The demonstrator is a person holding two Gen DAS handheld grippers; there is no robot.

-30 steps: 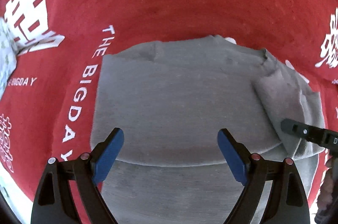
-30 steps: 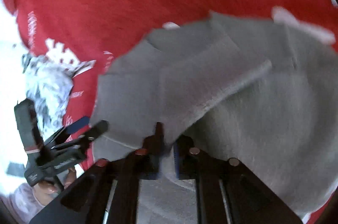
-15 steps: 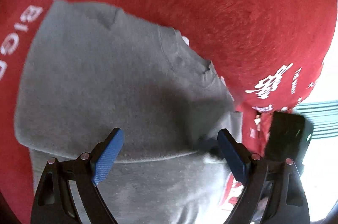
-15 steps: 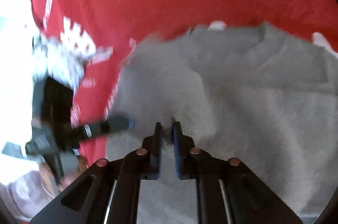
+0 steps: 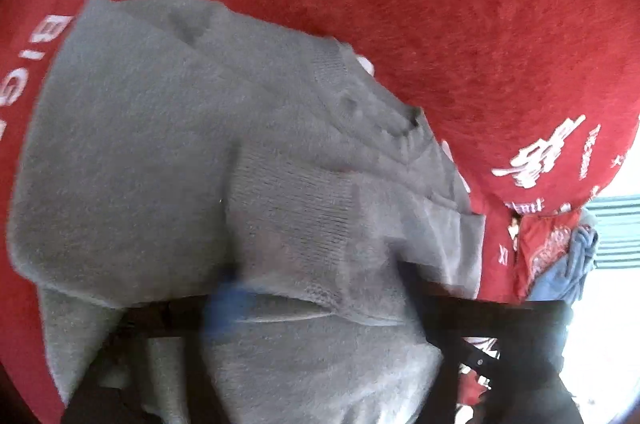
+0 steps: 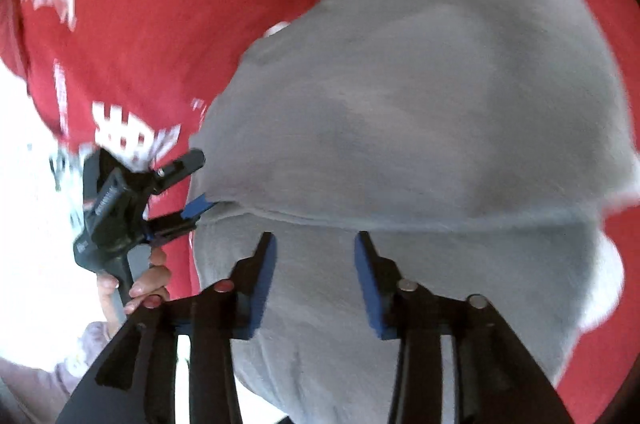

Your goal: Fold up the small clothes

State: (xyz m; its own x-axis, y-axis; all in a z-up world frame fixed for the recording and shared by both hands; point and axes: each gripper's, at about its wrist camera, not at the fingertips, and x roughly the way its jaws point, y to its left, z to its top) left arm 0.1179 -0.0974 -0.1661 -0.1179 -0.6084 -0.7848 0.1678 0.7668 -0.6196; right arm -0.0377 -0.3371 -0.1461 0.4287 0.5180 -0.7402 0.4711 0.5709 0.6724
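we see the right tongs (image 6: 314, 278) spread, jaws having just opened, nothing pinched; the grey sweater (image 6: 420, 128) lies flat directly beneath and beyond them. to their left, the left tongs (image 6: 198, 186) have just been closing, and their blue pad meets the sweater's folded edge; whether they pinch it we cannot tell. a hand (image 6: 138, 284) holds their handle. farther out, the red printed cloth (image 6: 168, 4) lies under the sweater on all sides.
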